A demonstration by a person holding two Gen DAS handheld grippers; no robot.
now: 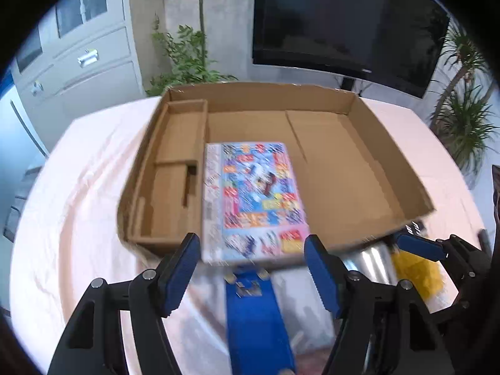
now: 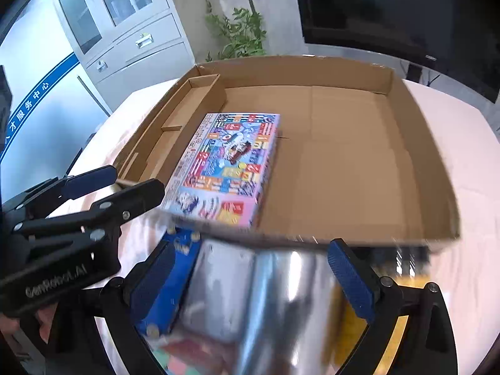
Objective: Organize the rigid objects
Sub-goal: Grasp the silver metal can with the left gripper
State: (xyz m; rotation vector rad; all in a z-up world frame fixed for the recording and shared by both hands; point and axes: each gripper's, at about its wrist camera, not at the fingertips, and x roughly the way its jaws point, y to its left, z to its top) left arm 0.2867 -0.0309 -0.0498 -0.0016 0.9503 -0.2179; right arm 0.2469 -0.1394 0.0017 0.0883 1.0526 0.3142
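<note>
Cardboard box (image 1: 387, 162) rim before grippers

A pale pink-clothed table (image 1: 81, 168) carries a shallow cardboard tray (image 1: 368, 168), with blurred packages just before it.

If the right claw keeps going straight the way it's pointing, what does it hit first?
Most likely the shiny silver object lying between the open right claw fingers, just short of the cardboard box near wall. Motion blur makes depth uncertain, so the claw could pass above it and meet that wall.
</note>
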